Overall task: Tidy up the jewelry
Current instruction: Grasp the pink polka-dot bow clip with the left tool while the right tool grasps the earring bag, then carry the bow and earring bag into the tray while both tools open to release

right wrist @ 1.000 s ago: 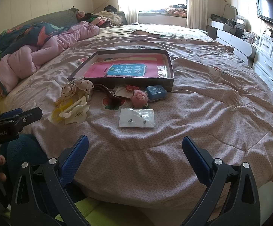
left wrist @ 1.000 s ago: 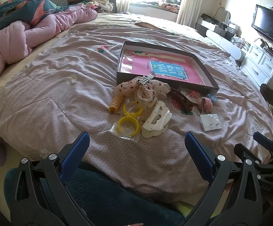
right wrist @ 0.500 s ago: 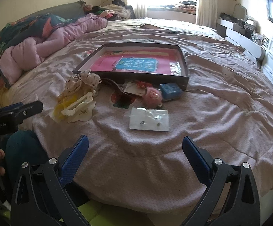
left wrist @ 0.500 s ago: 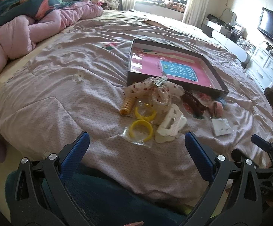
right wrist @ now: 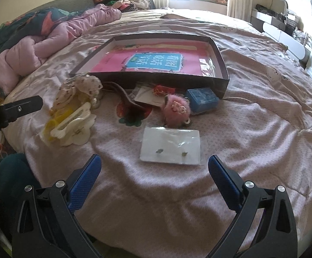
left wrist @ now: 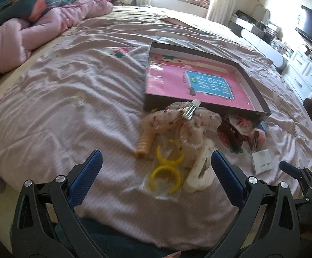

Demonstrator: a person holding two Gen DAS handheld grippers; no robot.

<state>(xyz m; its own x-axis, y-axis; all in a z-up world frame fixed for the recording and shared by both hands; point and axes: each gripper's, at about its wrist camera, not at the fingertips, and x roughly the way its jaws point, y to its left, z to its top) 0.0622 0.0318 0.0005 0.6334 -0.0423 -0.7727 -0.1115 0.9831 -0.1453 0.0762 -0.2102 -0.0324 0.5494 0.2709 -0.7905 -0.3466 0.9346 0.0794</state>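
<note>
Both grippers hang over the near edge of the bed (right wrist: 252, 86), jaws spread wide and holding nothing. The left gripper (left wrist: 156, 172) sits low over the yellow rings (left wrist: 166, 169), 2 of them in a clear bag, which lie just past its blue pads (left wrist: 87, 172). At 1 o'clock from the rings a white claw clip (left wrist: 201, 172) touches the bag, partly behind the right-hand pad. At 11 o'clock lies an orange coil tie (left wrist: 145, 144), and at 12 a spotted fabric bow (left wrist: 183, 124) with a metal clip on top leans against the near wall of the box (left wrist: 255, 86).

The right gripper (right wrist: 153, 172) faces the earring card (right wrist: 171, 146), a white card in a clear sleeve carrying 2 small studs, lying flat just ahead of its pads. At 12 o'clock from the card a pink pompom (right wrist: 176, 108) rests on the quilt, touching a blue case (right wrist: 202, 100) at its 2 o'clock, which sits against the box's front corner. A dark claw clip (right wrist: 130, 103) lies at 10 o'clock from the pompom.

The box is shallow and dark-walled (only a pink printed sheet lines its floor); every trinket lies outside it on the quilt.
</note>
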